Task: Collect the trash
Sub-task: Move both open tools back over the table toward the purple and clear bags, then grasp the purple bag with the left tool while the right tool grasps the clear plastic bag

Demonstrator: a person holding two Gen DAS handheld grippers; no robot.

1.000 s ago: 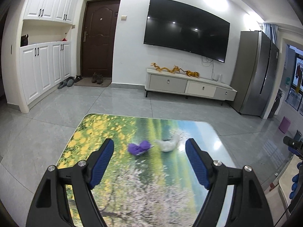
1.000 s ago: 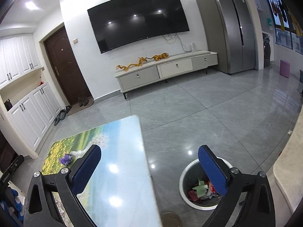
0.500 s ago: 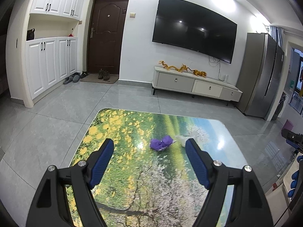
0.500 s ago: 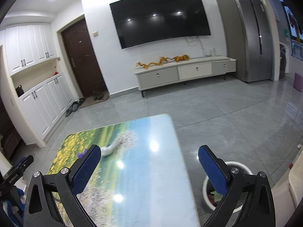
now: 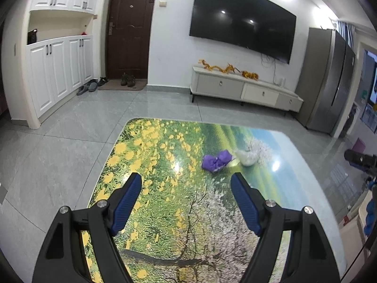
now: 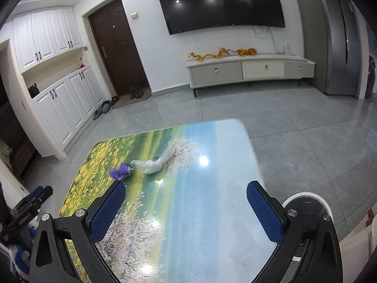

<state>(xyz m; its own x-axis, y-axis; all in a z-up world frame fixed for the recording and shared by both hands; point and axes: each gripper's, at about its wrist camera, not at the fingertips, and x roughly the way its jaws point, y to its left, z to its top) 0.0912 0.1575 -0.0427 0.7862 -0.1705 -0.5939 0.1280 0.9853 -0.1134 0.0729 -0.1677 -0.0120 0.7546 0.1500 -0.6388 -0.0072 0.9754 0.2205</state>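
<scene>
So far: nothing is in hand, by my reading; both scraps lie on the glossy landscape-print counter (image 5: 179, 212).
Purple scrap: the crumpled purple wrapper (image 5: 216, 160) sits mid-counter, just beside the white one.
White scrap: the crumpled white tissue wad (image 6: 153, 165) rests toward the far end.
Left claw (image 5: 186, 200): spread wide, holding nothing, short of the purple scrap.
Right claw (image 6: 186, 208): likewise wide and bare.
Bin: the round white-rimmed waste bin (image 6: 306, 197) stands on the floor beside the counter.
Left to do: grasp both scraps, carry and drop them.
</scene>
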